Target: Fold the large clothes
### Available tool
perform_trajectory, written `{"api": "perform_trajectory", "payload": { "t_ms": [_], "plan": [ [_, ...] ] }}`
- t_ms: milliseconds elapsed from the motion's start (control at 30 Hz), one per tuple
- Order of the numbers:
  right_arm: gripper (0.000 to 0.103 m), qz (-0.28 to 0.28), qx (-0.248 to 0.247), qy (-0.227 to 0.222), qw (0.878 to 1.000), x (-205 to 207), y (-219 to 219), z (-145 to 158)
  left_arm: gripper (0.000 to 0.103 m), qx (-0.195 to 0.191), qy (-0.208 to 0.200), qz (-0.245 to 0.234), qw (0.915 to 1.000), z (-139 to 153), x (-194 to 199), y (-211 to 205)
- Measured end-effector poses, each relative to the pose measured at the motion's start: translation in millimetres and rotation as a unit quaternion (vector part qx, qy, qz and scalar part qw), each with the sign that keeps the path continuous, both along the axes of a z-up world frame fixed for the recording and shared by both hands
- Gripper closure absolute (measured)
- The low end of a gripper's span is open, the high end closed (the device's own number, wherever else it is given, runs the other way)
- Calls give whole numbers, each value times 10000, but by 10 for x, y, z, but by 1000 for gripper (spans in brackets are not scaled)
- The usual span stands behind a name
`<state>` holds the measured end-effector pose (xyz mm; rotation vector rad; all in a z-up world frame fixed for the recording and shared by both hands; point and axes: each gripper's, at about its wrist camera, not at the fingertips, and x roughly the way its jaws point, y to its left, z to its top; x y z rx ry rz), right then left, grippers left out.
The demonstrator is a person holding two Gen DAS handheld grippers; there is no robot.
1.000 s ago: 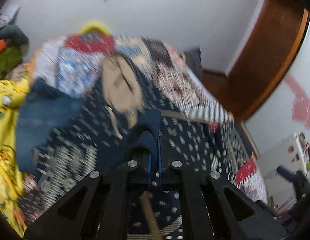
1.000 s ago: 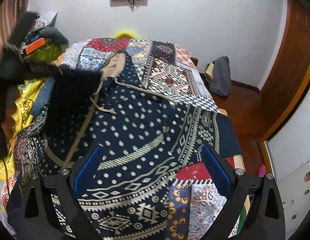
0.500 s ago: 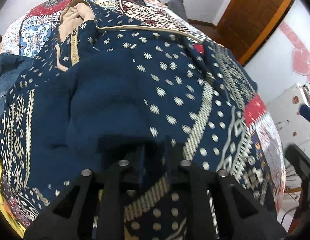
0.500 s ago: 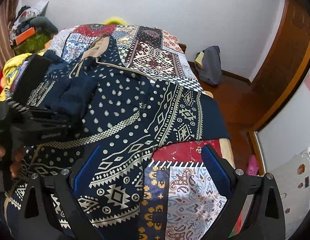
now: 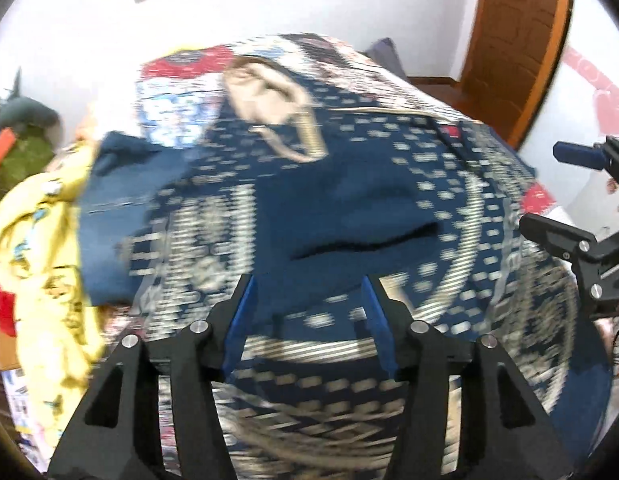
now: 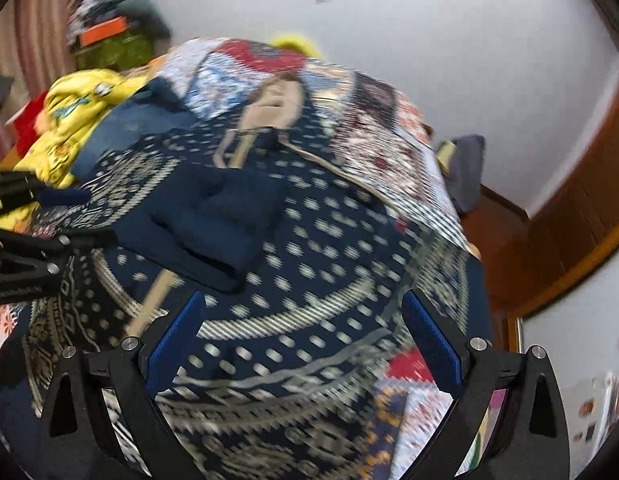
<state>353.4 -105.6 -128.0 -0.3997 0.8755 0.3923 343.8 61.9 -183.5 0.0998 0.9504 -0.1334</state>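
White walls and a wooden door frame the bed [image 6: 393, 128], whose patchwork cover serves as the folding surface, presumably because it is broad enough for a big garment. Both views are motion-blurred, so fine detail is uncertain.

Left gripper [image 5: 309, 308]: its blue-padded fingers stand apart with nothing between them, hovering just above the cloth. Directly ahead of it lies the plain navy sleeve [image 5: 349, 216], laid across the chest of the hooded garment [image 5: 441, 184], which suggests the sleeve fold on that side is already done and the fingers are free.

Right gripper [image 6: 301, 344]: spread wide and empty, held over the lower patterned body of the garment. I cannot tell whether either gripper touches the fabric.

Further out, the garment lies flat along the bed with its beige-lined hood [image 6: 275, 100] toward the far wall, a placement that keeps the hem near the person for the next fold. Beside it on the left sits a heap of yellow clothing [image 6: 73, 120], apart from the work
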Motion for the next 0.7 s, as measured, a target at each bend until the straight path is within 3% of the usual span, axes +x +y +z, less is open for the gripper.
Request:
{"api": "perform_trajectory", "payload": {
  "t_ms": [167,433,633,700],
  "plan": [
    [6,533,-265,127,9981,76,479,-201,45,93,64,458,9989,-168,-31,541],
    [12,1025,-463,555,9921,350,1046,-593,45,-424,443,1160,9914,-609,85,1149],
    [34,1136,-538,942,9876,500,1264,-838,45,-473,618,1242,9892,-861,130,1246],
    [46,1116,-376,953,9885,520,1270,-868,45,-525,663,1246,9886,-941,136,1254]
  ]
}}
